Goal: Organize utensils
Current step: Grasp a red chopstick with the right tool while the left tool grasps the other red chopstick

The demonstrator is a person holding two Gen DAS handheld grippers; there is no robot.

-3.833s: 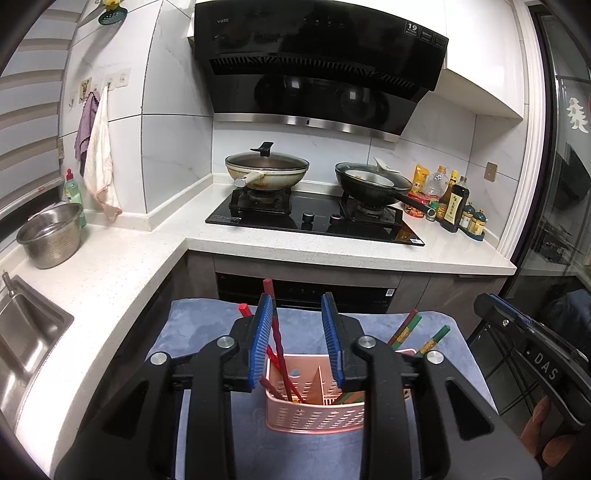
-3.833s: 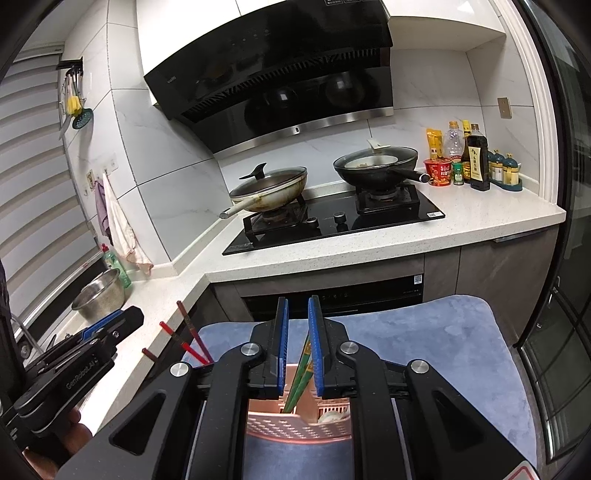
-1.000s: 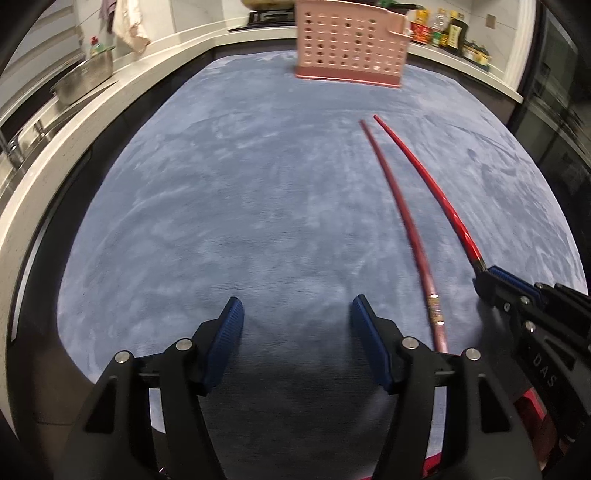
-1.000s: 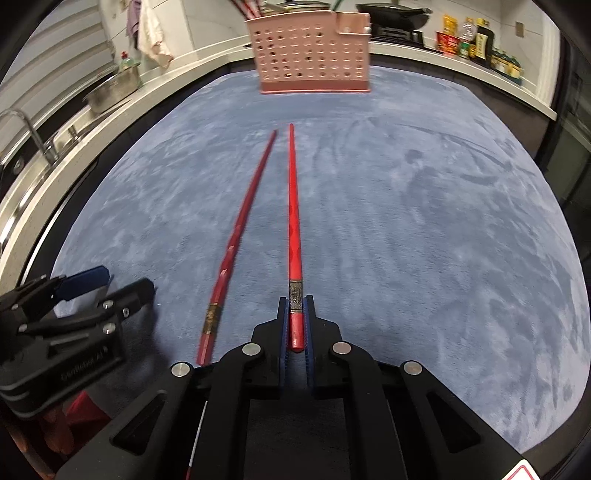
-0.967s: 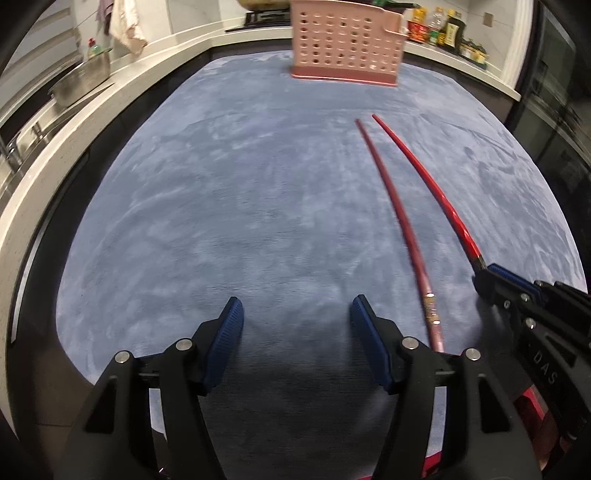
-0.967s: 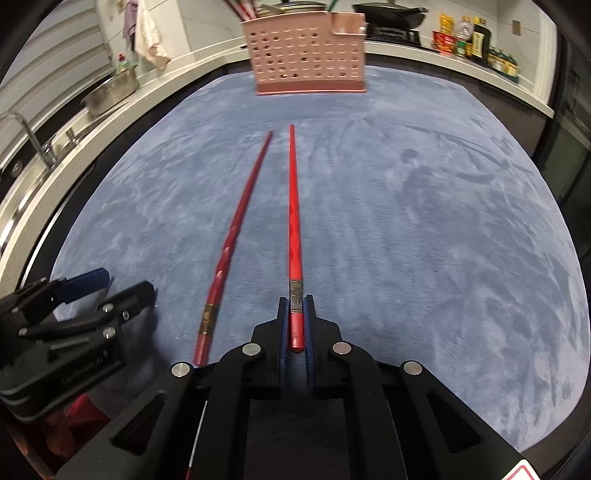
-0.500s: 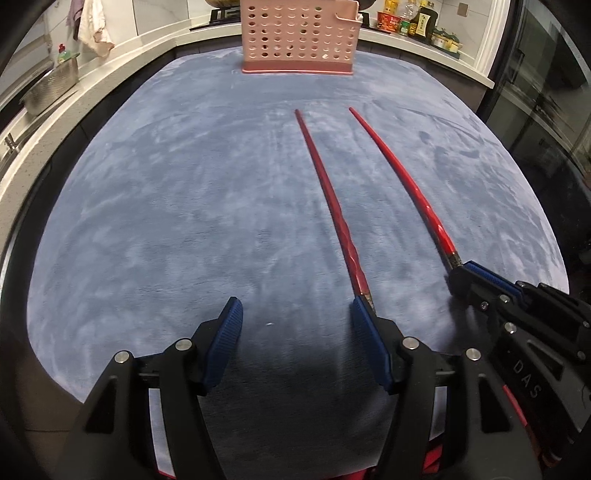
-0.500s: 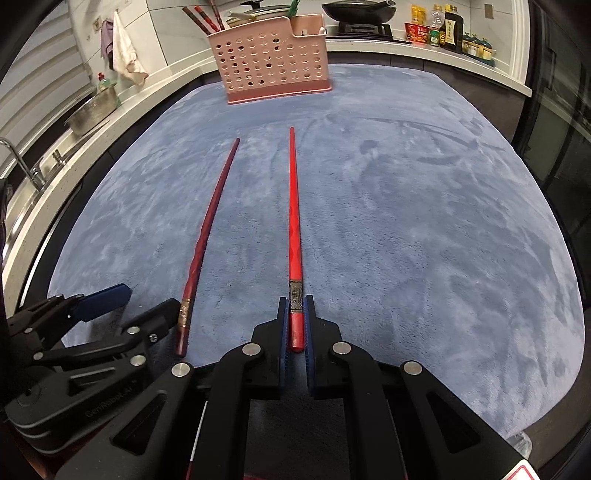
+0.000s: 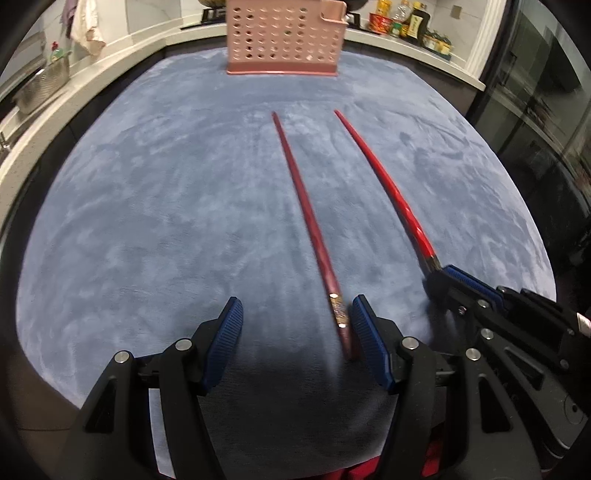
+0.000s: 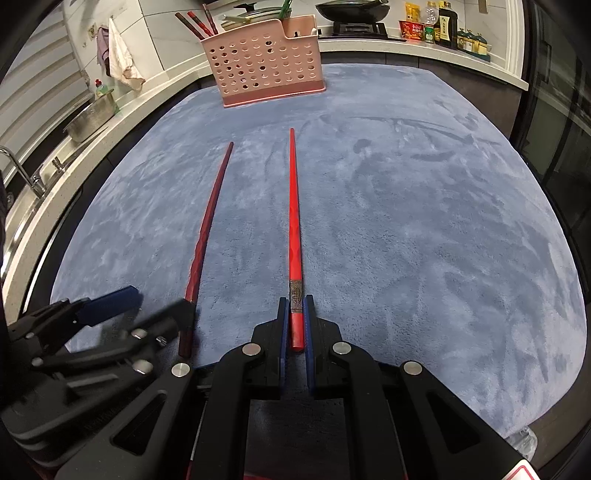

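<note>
Two red chopsticks lie on the blue mat point(image 9: 147, 221). My right gripper point(image 10: 294, 306) is shut on the near end of the bright red chopstick point(image 10: 293, 206), which points toward the pink utensil basket point(image 10: 264, 68). That chopstick also shows in the left wrist view point(image 9: 384, 184). My left gripper point(image 9: 295, 325) is open around the near end of the darker red chopstick point(image 9: 306, 221), which lies close to the right finger point(image 9: 365, 343). This chopstick shows in the right wrist view point(image 10: 208, 221) too. The basket point(image 9: 282, 37) holds several chopsticks.
A white counter with a steel bowl point(image 10: 90, 118) and a sink tap point(image 10: 22, 170) runs along the left. A stove with pans and sauce bottles point(image 10: 443, 26) stands behind the basket. The mat's right edge drops off near a dark glass door point(image 9: 546, 74).
My left gripper has shifted right and forward, so the darker chopstick's end now lies between its open fingers. My right gripper stays shut on the bright chopstick.
</note>
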